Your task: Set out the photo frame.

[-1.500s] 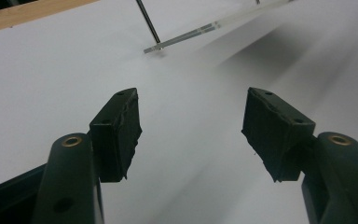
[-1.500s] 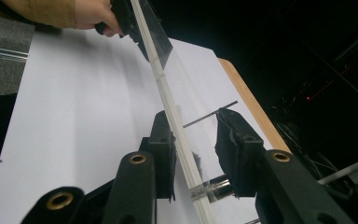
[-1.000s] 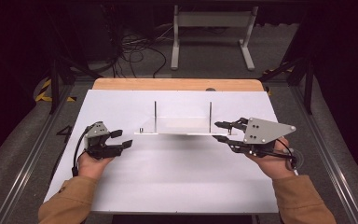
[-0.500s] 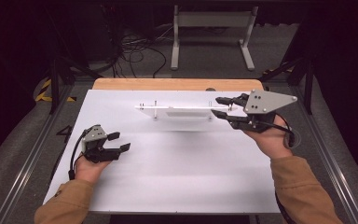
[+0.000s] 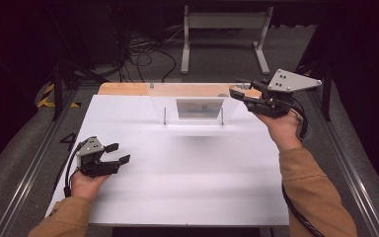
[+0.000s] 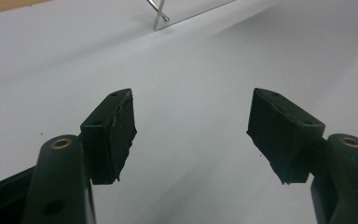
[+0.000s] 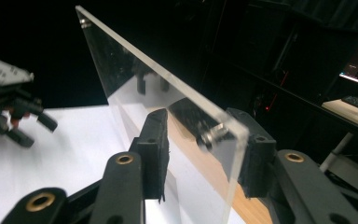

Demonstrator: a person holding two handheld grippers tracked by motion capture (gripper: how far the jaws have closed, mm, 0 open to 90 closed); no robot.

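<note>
Right tongs (image 5: 241, 92): I grip the clear acrylic panel (image 5: 200, 102) by its corner, lifted off the tabletop (image 5: 187, 187).
Left tongs (image 5: 118, 153): wide apart, holding nothing, panel well ahead.

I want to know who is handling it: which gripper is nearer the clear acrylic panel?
Right. The right gripper has the clear acrylic panel's corner between its jaws, raised off the white table; the left gripper sits open, well apart.

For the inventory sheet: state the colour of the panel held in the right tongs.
Colourless: a clear rectangular acrylic panel, best in the right gripper view.
</note>
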